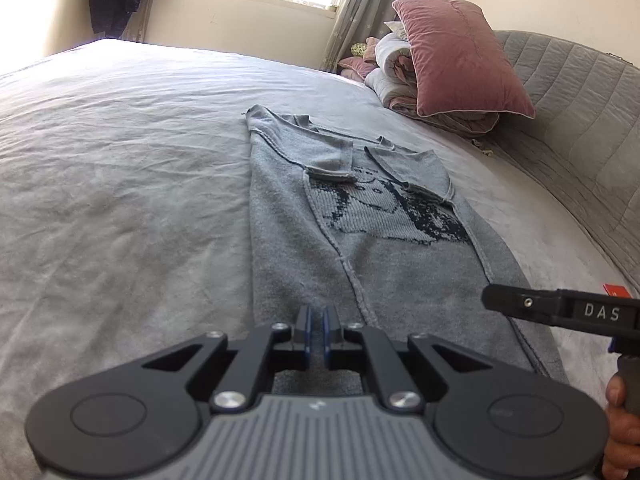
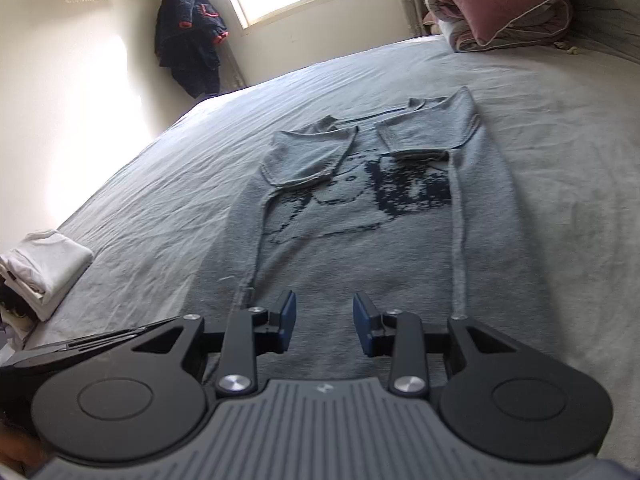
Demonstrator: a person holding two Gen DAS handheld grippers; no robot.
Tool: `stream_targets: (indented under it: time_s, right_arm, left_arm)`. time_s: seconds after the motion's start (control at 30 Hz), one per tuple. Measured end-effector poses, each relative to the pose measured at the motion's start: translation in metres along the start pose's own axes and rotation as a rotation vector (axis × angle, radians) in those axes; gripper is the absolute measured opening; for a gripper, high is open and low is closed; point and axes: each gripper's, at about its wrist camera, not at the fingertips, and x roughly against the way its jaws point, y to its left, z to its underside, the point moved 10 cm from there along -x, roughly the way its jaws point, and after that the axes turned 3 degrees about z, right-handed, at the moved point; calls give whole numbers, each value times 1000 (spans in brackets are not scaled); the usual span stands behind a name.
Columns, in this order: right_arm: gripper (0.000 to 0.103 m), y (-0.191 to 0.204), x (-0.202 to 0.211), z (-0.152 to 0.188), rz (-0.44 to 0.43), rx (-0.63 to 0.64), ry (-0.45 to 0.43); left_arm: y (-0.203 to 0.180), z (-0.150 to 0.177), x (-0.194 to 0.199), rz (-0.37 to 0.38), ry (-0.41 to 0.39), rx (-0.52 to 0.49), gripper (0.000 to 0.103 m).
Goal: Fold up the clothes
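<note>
the grey sweater [image 1: 360,256] lies flat on the bed [image 1: 120,184], running toward 12 o'clock. left gripper [image 1: 319,320] is closed, holding nothing visible; right gripper [image 2: 325,316] stands part open and empty over the hem.

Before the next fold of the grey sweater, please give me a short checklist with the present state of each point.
1. Both sleeves folded in over the sweater front: ok.
2. Sweater lies flat on the bed, hem toward the grippers: ok.
3. Right gripper open, nothing between its pads, above the hem: ok.
4. Left gripper shut; whether it pinches the hem: cannot tell.
5. Room on the bed beyond the collar for folding the hem up: ok; the pillow lies well off to the side.
6. White folded clothes at the bed's edge, apart from the sweater: ok.
</note>
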Motion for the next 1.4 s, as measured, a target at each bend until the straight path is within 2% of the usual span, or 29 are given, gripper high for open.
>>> stream_targets:
  time_s: [0.07, 0.17, 0.27, 0.4, 0.63, 0.7, 0.73, 0.93, 1.2, 1.4]
  right_arm:
    - [39, -25, 3, 6, 79, -15, 12]
    - [39, -46, 7, 22, 124, -47, 43]
    - [40, -42, 18, 36, 103, -58, 48]
    - [41, -27, 32, 51, 117, -6, 63]
    - [47, -21, 52, 62, 84, -20, 77]
    - [50, -21, 59, 63, 50, -56, 88]
    - [53, -20, 62, 63, 39, -71, 90]
    - [56, -20, 80, 61, 21, -97, 66]
    - [60, -34, 90, 52, 26, -141, 41]
    - [60, -27, 72, 33, -53, -150, 38]
  left_arm:
    - [-4, 9, -2, 3, 4, -5, 5]
    - [-14, 20, 7, 12, 5, -15, 7]
    - [-23, 30, 17, 2, 15, -42, 7]
    - [-30, 40, 31, -19, 34, -71, 7]
    - [-37, 48, 51, -4, 67, -67, 7]
    - [-39, 47, 57, 16, 65, -49, 10]
    - [-41, 46, 60, 27, 61, -39, 16]
    - [-49, 33, 72, 22, 6, -65, 29]
    - [-47, 10, 59, -12, -20, -109, 34]
    - [-38, -23, 34, -47, -73, -179, 35]
